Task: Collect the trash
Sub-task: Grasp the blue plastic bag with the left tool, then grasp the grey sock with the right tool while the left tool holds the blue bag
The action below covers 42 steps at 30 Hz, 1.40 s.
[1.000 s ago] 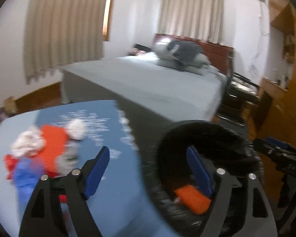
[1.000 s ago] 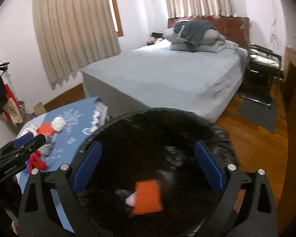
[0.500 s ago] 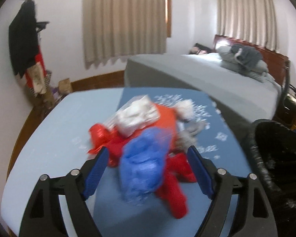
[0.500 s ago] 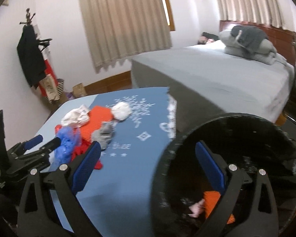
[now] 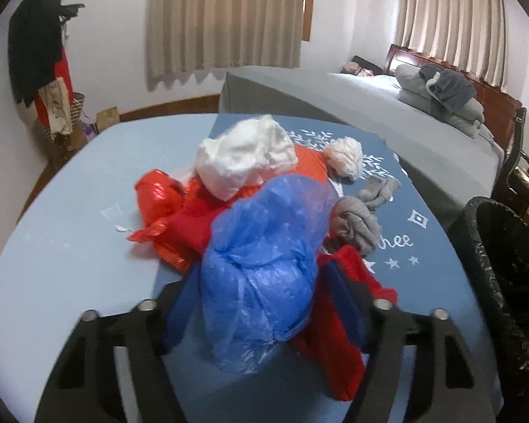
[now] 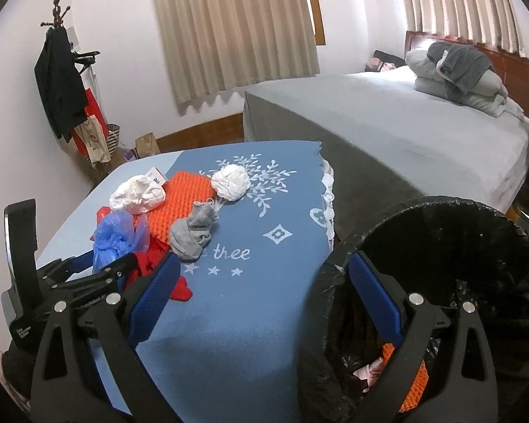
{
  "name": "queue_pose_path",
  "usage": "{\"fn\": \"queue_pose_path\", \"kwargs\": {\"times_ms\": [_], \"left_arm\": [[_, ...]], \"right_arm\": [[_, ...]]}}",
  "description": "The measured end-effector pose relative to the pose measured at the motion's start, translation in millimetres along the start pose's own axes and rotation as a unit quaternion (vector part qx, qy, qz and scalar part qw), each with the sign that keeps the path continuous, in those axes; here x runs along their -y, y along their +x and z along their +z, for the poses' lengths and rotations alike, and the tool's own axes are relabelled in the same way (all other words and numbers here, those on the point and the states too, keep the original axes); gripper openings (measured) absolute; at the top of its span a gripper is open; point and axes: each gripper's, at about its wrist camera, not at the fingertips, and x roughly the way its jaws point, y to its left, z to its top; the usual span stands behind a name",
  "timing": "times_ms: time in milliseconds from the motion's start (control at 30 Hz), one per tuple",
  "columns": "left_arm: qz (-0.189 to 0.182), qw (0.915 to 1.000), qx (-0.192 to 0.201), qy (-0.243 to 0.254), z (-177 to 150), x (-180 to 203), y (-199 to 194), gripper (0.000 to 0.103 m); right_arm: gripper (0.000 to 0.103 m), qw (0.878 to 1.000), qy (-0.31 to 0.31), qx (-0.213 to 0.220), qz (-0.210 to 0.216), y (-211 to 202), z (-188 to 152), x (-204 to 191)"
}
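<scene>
I'm on the pick step: my left gripper (image 5: 261, 303) is closing its jaws around the crumpled blue plastic bag (image 5: 264, 261), which sits between the pads at the near edge of the trash pile on the blue tablecloth (image 6: 250, 303). My right gripper (image 6: 264, 299) is spread, grasping nothing, over the rim of the black-lined bin (image 6: 451, 243). Next, I judge, comes a firm pinch and a lift bin-ward; the thin, crinkly film may slip.
</scene>
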Motion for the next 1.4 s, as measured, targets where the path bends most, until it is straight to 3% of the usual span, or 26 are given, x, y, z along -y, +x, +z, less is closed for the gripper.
{"fn": "queue_pose_path", "kwargs": {"times_ms": [33,167,533,900,1033,1267,1367,1400], "left_arm": [[-0.002,1.0000,-0.001,-0.001,-1.0,1.8,0.1,0.056],[-0.011,0.9999,0.004,-0.009,-0.8,-1.5,-5.9,0.051],[-0.004,0.9981,0.059,-0.014,17.6,-15.1,-46.2,0.051],[0.023,0.9970,0.070,-0.025,26.6,-29.3,-35.2,0.051],[0.023,0.9971,0.066,-0.030,28.5,-33.3,-28.9,0.050],[0.025,0.9969,0.065,-0.036,27.5,-39.2,-27.6,0.050],[0.024,0.9970,0.065,-0.036,25.9,-37.7,-28.1,0.051],[0.024,0.9970,0.065,-0.035,25.8,-37.7,-28.3,0.050]], "right_arm": [[0.094,1.000,-0.001,-0.001,0.000,1.0,-0.5,-0.6],[0.094,1.000,-0.005,-0.005,0.003,5.4,-0.1,-4.6],[0.094,1.000,-0.017,-0.006,0.022,24.6,11.5,-25.0],[0.094,0.998,-0.029,-0.037,0.033,81.2,15.6,-52.8],[0.083,0.997,-0.037,-0.055,0.041,101.0,15.4,-62.2],[0.073,0.994,-0.039,-0.086,0.055,124.1,13.0,-69.9],[0.060,0.992,-0.041,-0.101,0.067,130.7,12.7,-73.5],[0.051,0.991,-0.042,-0.105,0.075,132.0,12.7,-74.6]]}}
